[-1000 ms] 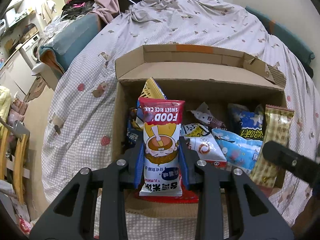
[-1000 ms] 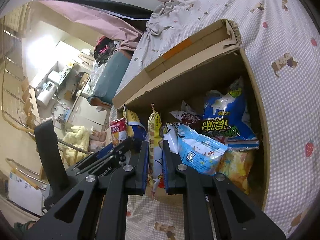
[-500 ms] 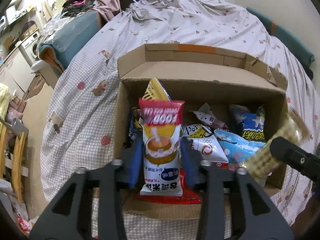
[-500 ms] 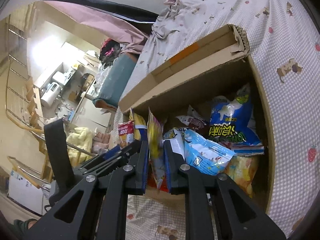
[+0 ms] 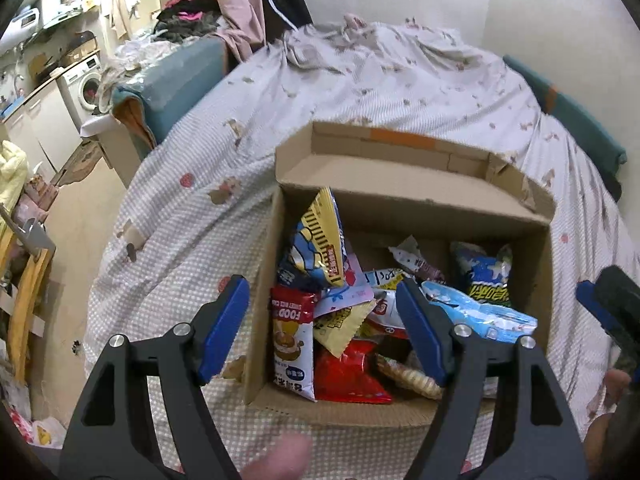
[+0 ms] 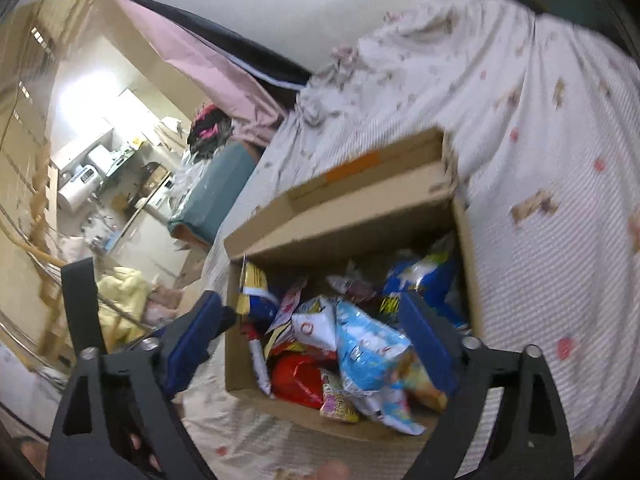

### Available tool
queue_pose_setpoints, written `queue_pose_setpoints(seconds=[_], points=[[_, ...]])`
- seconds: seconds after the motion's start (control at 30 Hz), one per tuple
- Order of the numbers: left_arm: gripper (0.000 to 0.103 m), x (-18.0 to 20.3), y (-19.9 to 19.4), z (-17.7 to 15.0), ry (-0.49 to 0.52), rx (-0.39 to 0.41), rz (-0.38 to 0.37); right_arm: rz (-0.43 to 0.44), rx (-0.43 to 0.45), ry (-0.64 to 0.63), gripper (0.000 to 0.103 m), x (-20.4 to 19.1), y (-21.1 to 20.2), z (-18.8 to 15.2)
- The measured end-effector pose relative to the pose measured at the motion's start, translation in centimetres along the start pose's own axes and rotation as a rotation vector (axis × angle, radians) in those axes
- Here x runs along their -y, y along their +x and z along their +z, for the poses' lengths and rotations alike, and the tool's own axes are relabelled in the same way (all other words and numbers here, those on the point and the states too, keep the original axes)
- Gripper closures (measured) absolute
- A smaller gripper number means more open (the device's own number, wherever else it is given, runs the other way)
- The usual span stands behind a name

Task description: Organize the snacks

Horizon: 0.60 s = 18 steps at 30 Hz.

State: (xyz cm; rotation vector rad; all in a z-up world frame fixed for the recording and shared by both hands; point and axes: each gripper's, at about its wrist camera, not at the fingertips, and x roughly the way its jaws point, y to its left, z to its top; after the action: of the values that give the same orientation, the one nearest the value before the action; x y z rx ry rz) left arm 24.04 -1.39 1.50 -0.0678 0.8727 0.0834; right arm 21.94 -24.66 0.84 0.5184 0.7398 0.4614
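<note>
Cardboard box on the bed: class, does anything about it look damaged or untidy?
Yes. The cardboard box has a ragged, torn far-right corner on its flap, and the snack packets inside lie jumbled, overlapping at all angles rather than in rows.

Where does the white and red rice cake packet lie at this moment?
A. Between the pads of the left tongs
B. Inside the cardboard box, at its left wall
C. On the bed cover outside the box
B: the rice cake packet stands in the cardboard box against its left wall.
</note>
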Motion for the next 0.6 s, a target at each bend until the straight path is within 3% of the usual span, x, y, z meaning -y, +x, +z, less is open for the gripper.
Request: queue_pose_setpoints(seconds=[0.03,0.13,0.17,0.43,0.6], points=[[0.029,-0.2,-0.5,0.0,0.003,0.011,-0.005,-0.013,0.02,-0.013,0.003,-0.3,-0.8,-0.1],[0.008,-0.3,-1.6,-0.7,0.044,0.042,0.01,-0.101,0.032,-0.034,0.0,-1.0,-2.3,-0.6],[0.005,-0.4,-2.0,-1.2,0.057,0.048,0.013,-0.111,0.029,-0.037,0.0,-1.0,-2.5,-0.8],[0.0,-2.3,-5.0,-4.6,0.06,0.069,-0.015,-0.214,0.029,-0.039,0.0,-0.8,-5.5,-3.8],[0.0,-3.4,-6.2,-7.7,0.054,0.037,-0.035,-0.271,-0.006,-0.041,0.0,-0.6,-6.7,-6.5]])
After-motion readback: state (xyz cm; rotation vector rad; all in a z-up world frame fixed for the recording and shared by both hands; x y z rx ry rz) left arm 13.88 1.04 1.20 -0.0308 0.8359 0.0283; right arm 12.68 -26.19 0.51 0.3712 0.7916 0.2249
